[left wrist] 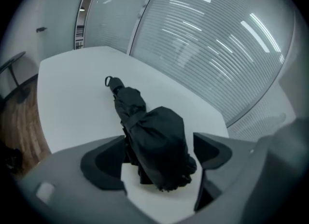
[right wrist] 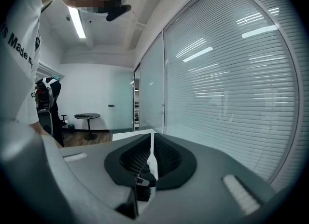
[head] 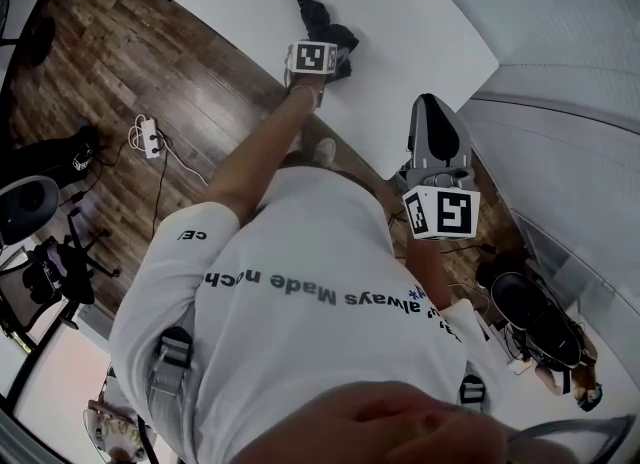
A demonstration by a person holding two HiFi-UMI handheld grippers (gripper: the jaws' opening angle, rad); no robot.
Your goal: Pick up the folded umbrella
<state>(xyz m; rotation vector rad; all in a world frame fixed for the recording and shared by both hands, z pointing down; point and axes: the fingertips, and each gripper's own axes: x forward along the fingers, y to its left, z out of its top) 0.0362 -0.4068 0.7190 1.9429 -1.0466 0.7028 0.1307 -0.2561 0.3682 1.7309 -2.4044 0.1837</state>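
A folded black umbrella lies on the white table, with its strap end pointing away from me. My left gripper reaches down over the umbrella's near end. In the left gripper view the bunched fabric of the umbrella sits between the two spread jaws of the left gripper; a gap shows on the right side, and the jaws do not clamp it. My right gripper hangs off the table's near right edge. In the right gripper view the jaws of the right gripper stand together with nothing between them.
The table stands beside a glass wall with blinds. Wooden floor lies to the left, with a white power strip and a chair base. Another black chair is at lower right. A small round table stands far off.
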